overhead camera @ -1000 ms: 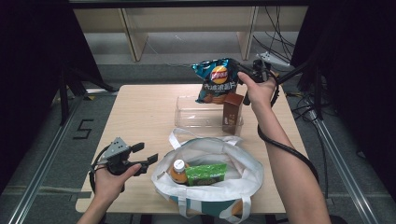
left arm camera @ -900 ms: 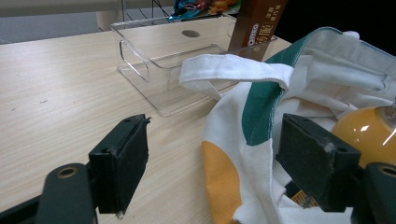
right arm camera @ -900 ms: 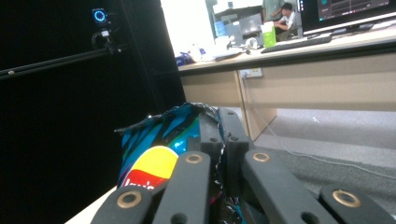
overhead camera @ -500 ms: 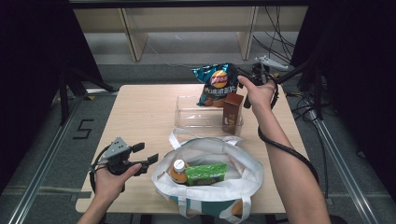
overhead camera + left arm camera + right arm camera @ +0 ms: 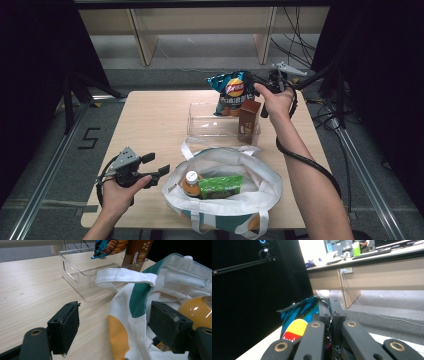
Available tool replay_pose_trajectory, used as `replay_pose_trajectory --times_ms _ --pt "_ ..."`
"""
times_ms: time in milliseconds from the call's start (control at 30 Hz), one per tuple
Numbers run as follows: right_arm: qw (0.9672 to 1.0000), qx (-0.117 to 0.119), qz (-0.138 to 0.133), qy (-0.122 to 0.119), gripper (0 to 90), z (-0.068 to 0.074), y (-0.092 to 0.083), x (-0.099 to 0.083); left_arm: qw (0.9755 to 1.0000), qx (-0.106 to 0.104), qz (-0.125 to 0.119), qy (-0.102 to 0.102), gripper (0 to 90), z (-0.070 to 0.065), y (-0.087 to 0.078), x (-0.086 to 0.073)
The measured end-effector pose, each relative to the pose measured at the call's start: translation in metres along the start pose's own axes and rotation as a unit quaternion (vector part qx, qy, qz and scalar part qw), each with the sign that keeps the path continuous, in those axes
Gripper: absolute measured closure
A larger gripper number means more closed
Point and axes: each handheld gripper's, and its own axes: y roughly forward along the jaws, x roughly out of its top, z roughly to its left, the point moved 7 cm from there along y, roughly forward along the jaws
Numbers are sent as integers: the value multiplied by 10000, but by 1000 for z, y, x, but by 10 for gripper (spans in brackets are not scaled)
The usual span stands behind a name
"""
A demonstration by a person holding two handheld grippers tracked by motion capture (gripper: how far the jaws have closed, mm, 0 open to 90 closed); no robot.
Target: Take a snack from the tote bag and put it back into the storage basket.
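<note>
High view gives us the relation that matters: the chip bag [image 5: 231,91] hangs upright from our right tongs [image 5: 259,86], pinched by its top edge, its lower end over the far right corner of the clear bin [image 5: 210,120] just beside the brown carton [image 5: 248,120] standing there. We judge the coming move is straight down into the bin. Our left tongs [image 5: 159,165] sit spread and empty on the near bench [image 5: 145,125], against the tote bag [image 5: 235,200].
</note>
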Motion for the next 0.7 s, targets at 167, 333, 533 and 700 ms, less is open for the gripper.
replay_pose_trajectory --times_ms 167,333,533,700 --pt "10000 -6 64 43 900 0 2 -3 10000 -34 -26 -2 239 0 0 0" --pt "9999 35 98 78 900 4 2 -1 10000 -38 -30 -3 239 0 0 1" --pt "9998 135 75 110 900 8 2 1 10000 -36 -25 -9 239 0 0 0" --pt "9998 172 56 91 900 5 6 -2 10000 6 -12 12 239 0 -1 0"
